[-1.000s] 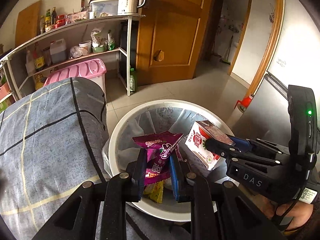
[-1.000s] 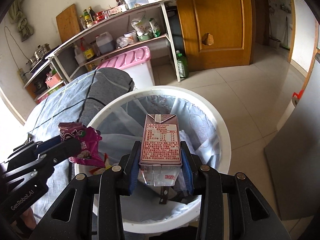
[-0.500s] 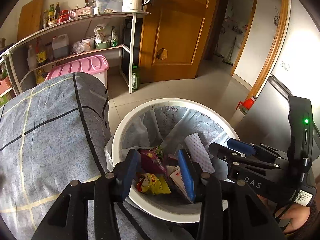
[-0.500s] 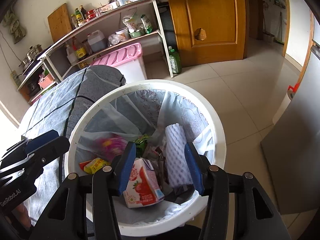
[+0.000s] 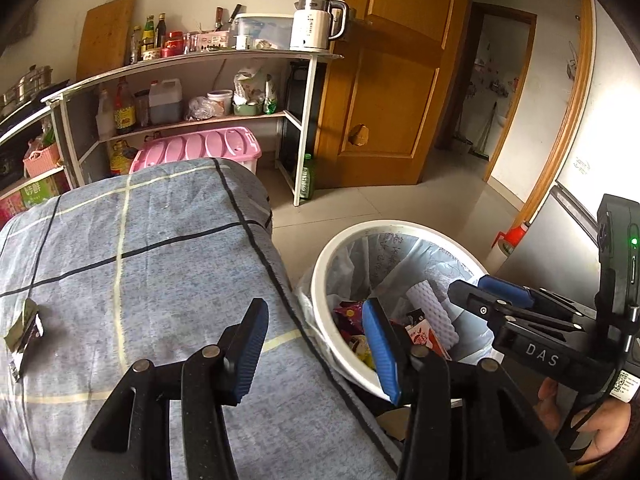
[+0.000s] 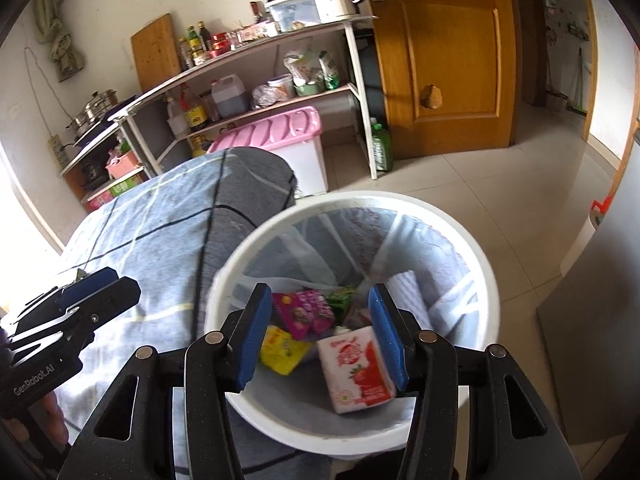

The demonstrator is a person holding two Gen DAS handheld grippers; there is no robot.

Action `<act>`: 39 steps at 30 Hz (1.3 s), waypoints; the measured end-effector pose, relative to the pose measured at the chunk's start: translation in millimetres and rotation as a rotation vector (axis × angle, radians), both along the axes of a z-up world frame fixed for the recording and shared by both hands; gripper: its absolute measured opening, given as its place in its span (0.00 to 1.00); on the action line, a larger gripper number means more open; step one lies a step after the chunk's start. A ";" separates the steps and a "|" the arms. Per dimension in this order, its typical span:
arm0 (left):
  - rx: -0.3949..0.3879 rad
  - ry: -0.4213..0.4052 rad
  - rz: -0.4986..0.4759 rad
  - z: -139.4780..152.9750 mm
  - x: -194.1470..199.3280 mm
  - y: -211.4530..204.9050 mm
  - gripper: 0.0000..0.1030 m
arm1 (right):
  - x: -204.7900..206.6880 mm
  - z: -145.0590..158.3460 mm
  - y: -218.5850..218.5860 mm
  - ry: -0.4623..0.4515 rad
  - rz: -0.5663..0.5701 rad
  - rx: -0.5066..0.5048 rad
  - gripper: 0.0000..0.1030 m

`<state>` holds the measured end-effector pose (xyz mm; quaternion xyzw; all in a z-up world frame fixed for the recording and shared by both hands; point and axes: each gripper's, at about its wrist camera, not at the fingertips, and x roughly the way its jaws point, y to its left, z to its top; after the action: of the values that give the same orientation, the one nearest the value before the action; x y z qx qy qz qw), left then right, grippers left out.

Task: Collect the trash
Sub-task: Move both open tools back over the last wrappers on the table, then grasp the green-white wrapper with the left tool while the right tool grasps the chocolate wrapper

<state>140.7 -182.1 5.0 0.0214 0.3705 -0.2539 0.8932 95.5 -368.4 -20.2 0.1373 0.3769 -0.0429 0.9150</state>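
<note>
Both hand-held grippers are empty. The left hand-held gripper (image 5: 316,344), its jaws opening, is beside the trash bin (image 6: 490,280); the right hand-held gripper (image 6: 322,334) stands apart above it. The milk carton (image 6: 354,368) and pink wrapper (image 6: 306,312) lie inside the bin.

In the left wrist view, the bin (image 5: 320,276) hides its 6 o'clock rim behind a finger (image 5: 380,344). The scrap (image 5: 22,330) at 9 o'clock on the tabletop (image 5: 140,264) is too small to identify. Bottle labels on the shelf (image 6: 256,52) are unreadable.

- A blue-grey checked cloth (image 5: 132,264) covers the table; a small dark wrapper (image 5: 22,330) lies near its left edge.
- The white bin (image 6: 486,276) stands on the tiled floor (image 6: 472,176) beside it.
</note>
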 end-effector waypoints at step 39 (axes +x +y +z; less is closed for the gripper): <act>0.067 0.161 0.385 -56.0 108.7 303.3 0.49 | 72.4 -4.9 241.8 0.043 0.390 -0.030 0.50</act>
<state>249.5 121.2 -51.0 -0.0402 0.4461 -0.0669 0.8916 167.9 -126.6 -25.2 0.0472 0.4152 0.1266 0.8996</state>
